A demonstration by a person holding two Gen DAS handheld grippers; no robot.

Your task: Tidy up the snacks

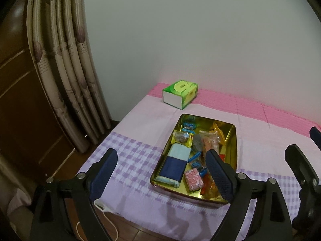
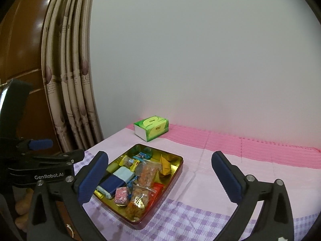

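A gold tin (image 2: 176, 161) is seen lying on a bed covered with a pink and purple cloth (image 2: 220, 180), and the snacks are all found inside the tin. A blue packet (image 2: 115, 181) is laid along the tin's left side, a small pink packet (image 2: 121, 195) is tucked at the near end beside it, clear bags of orange snacks (image 2: 143, 188) are piled down the middle, and a yellow packet (image 2: 165, 165) is leaned at the far right. No snack is seen on the cloth outside the tin. A green tissue box (image 2: 151, 128) is set well behind the tin, by the wall. The left gripper (image 1: 162, 177) is held with its jaws wide and nothing between them; the tin lies ahead of it, a little to the right, with one pad over the tin's near end. The right gripper (image 2: 160, 179) is also held wide and empty, and the tin lies ahead and to its left. The tin's long side is pointed away from both grippers. The left gripper seems nearer. This could be a tidy tin that is finished, or a full tin that is waiting to be sorted.
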